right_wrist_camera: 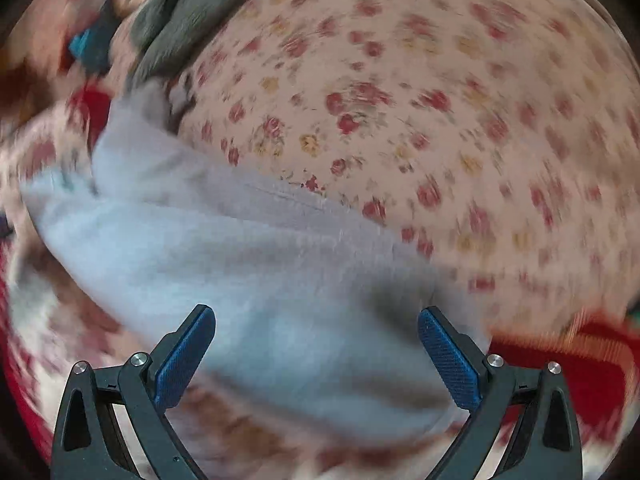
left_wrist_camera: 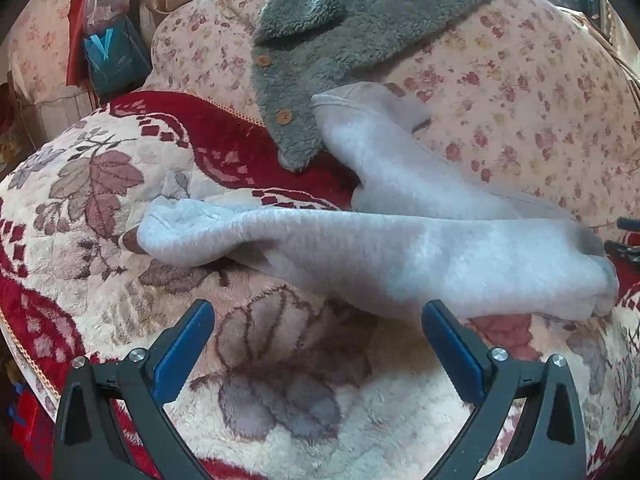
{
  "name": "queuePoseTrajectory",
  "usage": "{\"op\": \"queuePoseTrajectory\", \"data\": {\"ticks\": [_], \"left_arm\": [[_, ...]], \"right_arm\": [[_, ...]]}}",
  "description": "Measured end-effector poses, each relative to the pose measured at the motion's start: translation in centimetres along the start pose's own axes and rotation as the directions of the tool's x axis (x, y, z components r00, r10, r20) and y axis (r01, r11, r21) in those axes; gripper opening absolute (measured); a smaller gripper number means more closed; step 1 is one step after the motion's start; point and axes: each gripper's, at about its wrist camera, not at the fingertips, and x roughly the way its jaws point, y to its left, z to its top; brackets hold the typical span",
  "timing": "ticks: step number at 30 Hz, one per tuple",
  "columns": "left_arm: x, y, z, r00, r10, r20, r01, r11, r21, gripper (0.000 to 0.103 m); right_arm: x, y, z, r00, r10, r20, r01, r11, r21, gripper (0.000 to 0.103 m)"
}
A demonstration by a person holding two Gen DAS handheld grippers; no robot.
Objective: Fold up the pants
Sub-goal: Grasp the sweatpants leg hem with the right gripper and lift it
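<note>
Light grey fleece pants [left_wrist_camera: 400, 248] lie spread on a plush floral blanket [left_wrist_camera: 280, 400]. One leg runs left toward a cuff [left_wrist_camera: 168, 228]; the other leg runs up and away toward a cuff [left_wrist_camera: 348, 100]. My left gripper [left_wrist_camera: 318, 316] is open and empty, just in front of the near leg. In the blurred right wrist view the pants [right_wrist_camera: 260, 280] fill the lower middle. My right gripper [right_wrist_camera: 316, 320] is open, its jaws wide apart over the pants' waist end, holding nothing.
A grey fuzzy buttoned jacket [left_wrist_camera: 320, 40] lies behind the pants on a pink floral quilt [left_wrist_camera: 520, 100]; the quilt also shows in the right wrist view [right_wrist_camera: 440, 120]. Bags and a teal packet [left_wrist_camera: 112, 56] stand at the far left.
</note>
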Motion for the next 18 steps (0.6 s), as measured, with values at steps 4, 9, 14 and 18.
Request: {"op": "queuePoseTrajectory", "data": {"ticks": [4, 9, 14, 18], "left_arm": [[1.1, -0.3, 0.4, 1.000, -0.005, -0.014, 0.005, 1.000, -0.015, 0.103], [2.3, -0.9, 0.8, 1.000, 0.007, -0.028, -0.007, 1.000, -0.003, 0.103], [3.3, -1.0, 1.1, 0.999, 0.018, -0.041, -0.018, 1.000, -0.011, 0.103], [3.3, -0.7, 1.1, 0.999, 0.014, -0.047, -0.016, 0.999, -0.042, 0.103]], "right_arm": [[3.6, -0.9, 1.6, 0.999, -0.009, -0.043, 0.003, 0.992, -0.122, 0.099], [7.2, -1.5, 2.3, 0.995, -0.005, -0.099, -0.017, 0.975, -0.223, 0.083], [10.0, -1.6, 2.2, 0.985, 0.014, -0.171, -0.062, 0.957, -0.284, 0.055], [9.5, -1.5, 1.6, 0.987, -0.028, -0.160, -0.022, 0.953, -0.303, 0.017]]}}
